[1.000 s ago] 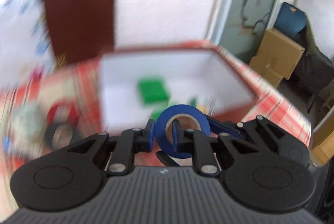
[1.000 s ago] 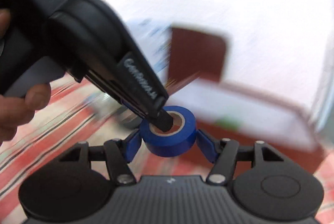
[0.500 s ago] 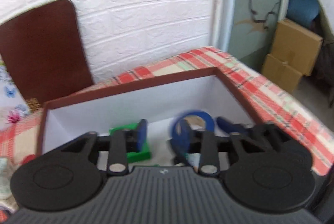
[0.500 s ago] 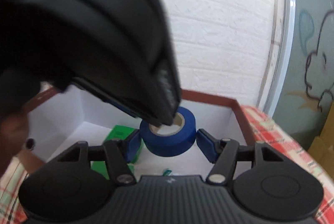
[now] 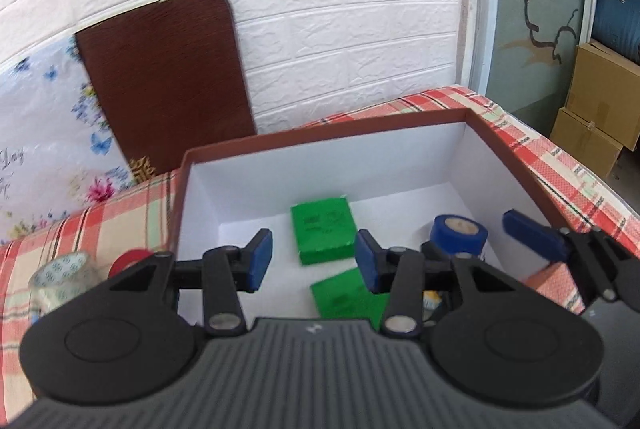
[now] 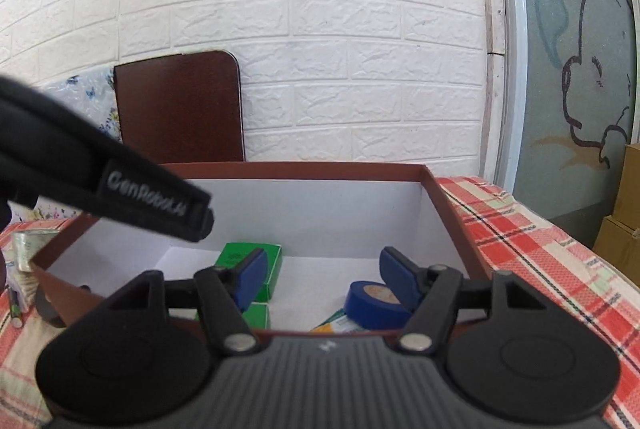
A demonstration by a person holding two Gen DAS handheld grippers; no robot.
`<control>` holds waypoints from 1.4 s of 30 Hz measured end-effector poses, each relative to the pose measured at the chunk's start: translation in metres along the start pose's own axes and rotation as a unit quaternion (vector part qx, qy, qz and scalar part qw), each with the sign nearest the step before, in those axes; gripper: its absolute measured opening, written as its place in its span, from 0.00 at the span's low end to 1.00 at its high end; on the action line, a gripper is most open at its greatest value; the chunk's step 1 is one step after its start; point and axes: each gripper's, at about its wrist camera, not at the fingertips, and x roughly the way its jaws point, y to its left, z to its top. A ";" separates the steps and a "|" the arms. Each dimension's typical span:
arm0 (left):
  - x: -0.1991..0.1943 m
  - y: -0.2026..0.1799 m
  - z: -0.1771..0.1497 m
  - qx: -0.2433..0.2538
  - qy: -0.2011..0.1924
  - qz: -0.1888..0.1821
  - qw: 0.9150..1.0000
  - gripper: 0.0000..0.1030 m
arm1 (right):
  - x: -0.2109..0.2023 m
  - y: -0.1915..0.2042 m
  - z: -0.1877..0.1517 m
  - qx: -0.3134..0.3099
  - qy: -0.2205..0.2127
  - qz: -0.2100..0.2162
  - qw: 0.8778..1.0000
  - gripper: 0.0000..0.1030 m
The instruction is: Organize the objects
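A brown box with a white inside (image 5: 320, 139) (image 6: 304, 169) stands on the checked tablecloth. A blue tape roll (image 5: 460, 235) (image 6: 374, 305) lies on the box floor at its right side, held by neither gripper. Two green packets (image 5: 323, 235) (image 6: 260, 261) lie in the box middle. My left gripper (image 5: 314, 261) is open and empty over the box's near edge. My right gripper (image 6: 322, 277) is open and empty, with its right finger just above the blue roll. The right gripper's fingers (image 5: 528, 233) also show in the left wrist view.
A clear patterned tape roll (image 5: 60, 275) and a red tape roll (image 5: 128, 259) sit on the cloth left of the box. A dark brown board (image 5: 164, 85) leans on the white brick wall. Cardboard boxes (image 5: 600, 101) stand at far right. The left gripper's body (image 6: 100, 185) crosses the right wrist view.
Both grippers carried the blue tape roll over the box and opened. The roll dropped onto the box floor. The left gripper drew back to the left.
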 end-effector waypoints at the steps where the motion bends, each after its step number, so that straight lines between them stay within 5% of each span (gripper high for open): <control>1: -0.004 0.004 -0.005 -0.006 0.001 0.003 1.000 0.46 | -0.001 -0.002 0.001 0.004 -0.003 0.000 1.000 0.65; 9: -0.040 0.036 -0.043 -0.024 -0.015 0.033 0.999 0.51 | -0.049 0.012 -0.019 0.039 -0.035 0.007 0.999 0.71; 21: -0.033 0.105 -0.108 -0.067 0.051 0.087 0.993 0.51 | -0.023 0.057 -0.067 0.003 0.126 0.075 0.989 0.74; 27: -0.013 0.140 -0.147 -0.095 0.096 0.123 0.983 0.52 | -0.019 0.064 -0.076 -0.021 0.141 0.071 0.987 0.76; 29: -0.014 0.148 -0.155 -0.105 0.075 0.122 0.984 0.65 | -0.021 0.067 -0.076 -0.030 0.141 0.067 0.987 0.77; 34: -0.012 0.150 -0.169 -0.083 0.035 0.133 0.987 0.81 | -0.024 0.072 -0.076 -0.046 0.140 0.057 0.987 0.78; 38: -0.012 0.165 -0.169 -0.103 0.028 0.113 0.988 0.84 | -0.024 0.075 -0.077 -0.057 0.141 0.049 0.987 0.78; 42: -0.013 0.204 -0.176 -0.126 0.025 0.167 0.977 0.84 | -0.028 0.086 -0.076 -0.085 0.145 0.067 0.983 0.73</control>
